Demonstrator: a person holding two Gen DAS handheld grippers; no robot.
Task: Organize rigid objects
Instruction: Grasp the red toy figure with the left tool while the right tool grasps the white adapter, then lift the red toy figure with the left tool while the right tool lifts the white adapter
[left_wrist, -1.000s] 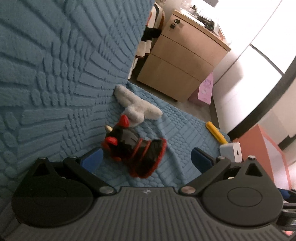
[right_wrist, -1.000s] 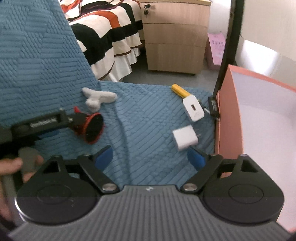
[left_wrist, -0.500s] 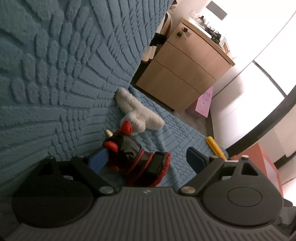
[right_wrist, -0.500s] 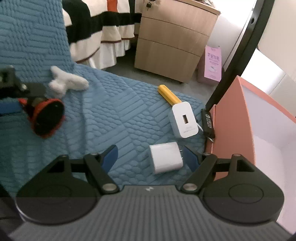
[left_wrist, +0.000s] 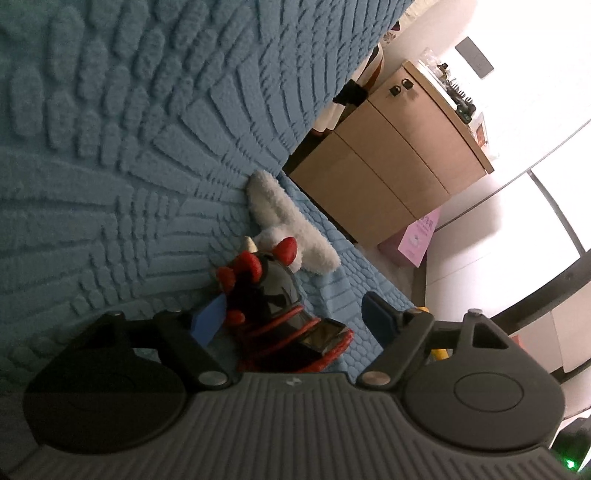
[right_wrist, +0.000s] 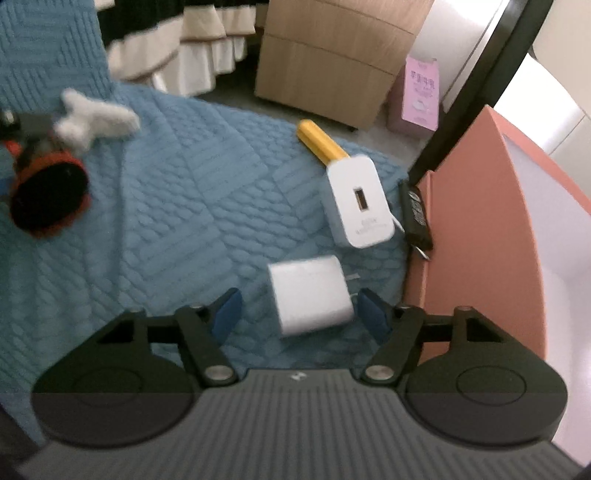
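A black and red toy figure (left_wrist: 280, 310) lies on the blue quilted cover (left_wrist: 110, 206) between the fingers of my left gripper (left_wrist: 291, 317). Its jaws are closing; the left pad sits at the toy's side and the right pad stands apart. In the right wrist view the same toy (right_wrist: 48, 199) is at the far left. A small white charger cube (right_wrist: 310, 295) lies between the blue pads of my right gripper (right_wrist: 301, 314), whose jaws are closing with gaps on both sides. Beyond it lie a larger white USB charger (right_wrist: 356, 201), a yellow stick (right_wrist: 321, 144) and a black key fob (right_wrist: 417, 218).
A white plush toy (left_wrist: 284, 225) lies just beyond the black toy. A salmon-coloured box (right_wrist: 487, 236) with a pale inside stands at the right edge of the cover. Across the floor are a wooden drawer cabinet (left_wrist: 388, 158), a pink bag (right_wrist: 421, 92) and a striped bedspread.
Both grippers have sunk toward the cover and narrowed. The black toy now lies between the left fingers, and the white cube has come between the right fingers.
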